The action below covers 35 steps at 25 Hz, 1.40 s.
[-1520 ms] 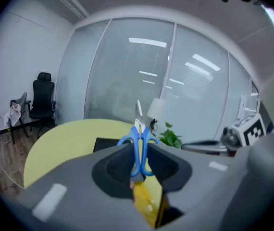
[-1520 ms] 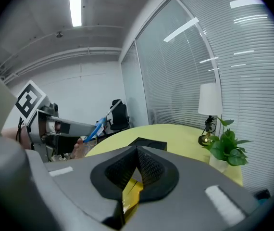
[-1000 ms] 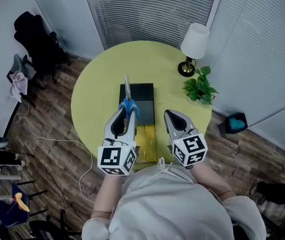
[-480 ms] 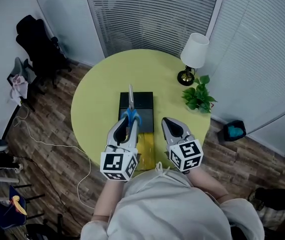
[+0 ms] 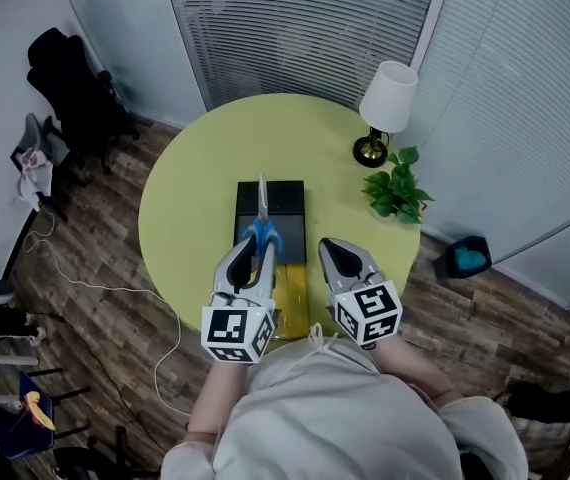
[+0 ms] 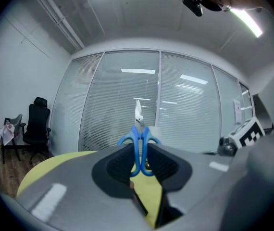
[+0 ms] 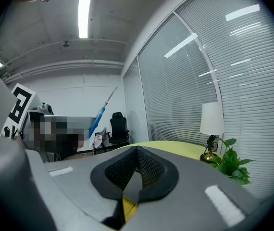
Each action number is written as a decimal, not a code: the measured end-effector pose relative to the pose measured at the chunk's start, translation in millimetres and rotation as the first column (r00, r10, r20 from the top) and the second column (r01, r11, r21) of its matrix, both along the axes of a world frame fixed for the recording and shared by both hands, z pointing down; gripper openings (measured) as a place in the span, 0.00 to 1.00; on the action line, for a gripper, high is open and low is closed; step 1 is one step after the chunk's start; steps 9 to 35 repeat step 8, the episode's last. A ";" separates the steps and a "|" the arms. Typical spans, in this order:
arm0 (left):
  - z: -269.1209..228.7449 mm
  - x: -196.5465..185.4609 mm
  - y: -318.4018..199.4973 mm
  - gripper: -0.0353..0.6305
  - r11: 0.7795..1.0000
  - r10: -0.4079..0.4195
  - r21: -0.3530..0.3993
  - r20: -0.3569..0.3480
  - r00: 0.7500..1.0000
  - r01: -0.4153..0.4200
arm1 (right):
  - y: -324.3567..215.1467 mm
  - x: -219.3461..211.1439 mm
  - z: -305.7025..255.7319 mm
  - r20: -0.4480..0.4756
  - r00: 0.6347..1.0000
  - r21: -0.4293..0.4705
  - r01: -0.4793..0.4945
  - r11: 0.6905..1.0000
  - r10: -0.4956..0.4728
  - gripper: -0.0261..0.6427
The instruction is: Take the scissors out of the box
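My left gripper point(image 5: 260, 248) is shut on the blue handles of the scissors point(image 5: 262, 223). The steel blades point away from me, over the dark half of the open box point(image 5: 285, 200). The left gripper view shows the scissors point(image 6: 139, 146) upright between the jaws of the left gripper point(image 6: 139, 154), with the blade tip raised. The box's yellow half point(image 5: 293, 286) lies between my two grippers on the round yellow-green table point(image 5: 195, 198). To the right of the box my right gripper point(image 5: 331, 252) is held above the table. In the right gripper view the right gripper point(image 7: 138, 154) is shut, with nothing between its pads.
A white-shaded lamp point(image 5: 386, 103) and a small green plant point(image 5: 396, 190) stand at the table's right edge. A black office chair point(image 5: 70, 83) is on the floor to the left. A white cable point(image 5: 115, 283) runs beside the table. A dark bin point(image 5: 465, 258) sits at the right.
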State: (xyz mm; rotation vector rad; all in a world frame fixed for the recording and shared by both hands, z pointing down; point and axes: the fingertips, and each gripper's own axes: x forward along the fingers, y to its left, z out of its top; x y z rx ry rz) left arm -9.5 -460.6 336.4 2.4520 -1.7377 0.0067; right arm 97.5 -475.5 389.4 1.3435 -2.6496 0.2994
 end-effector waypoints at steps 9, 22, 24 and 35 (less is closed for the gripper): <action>1.1 2.8 1.2 0.19 1.000 0.008 -0.005 0.002 1.000 -0.008 | 0.5 2.3 2.0 -0.010 1.000 -0.006 0.002 1.000 -0.002 0.04; 1.1 2.8 1.2 0.19 1.000 0.008 -0.005 0.002 1.000 -0.008 | 0.5 2.3 2.0 -0.010 1.000 -0.006 0.002 1.000 -0.002 0.04; 1.1 2.8 1.2 0.19 1.000 0.008 -0.005 0.002 1.000 -0.008 | 0.5 2.3 2.0 -0.010 1.000 -0.006 0.002 1.000 -0.002 0.04; 1.1 2.8 1.2 0.19 1.000 0.008 -0.005 0.002 1.000 -0.008 | 0.5 2.3 2.0 -0.010 1.000 -0.006 0.002 1.000 -0.002 0.04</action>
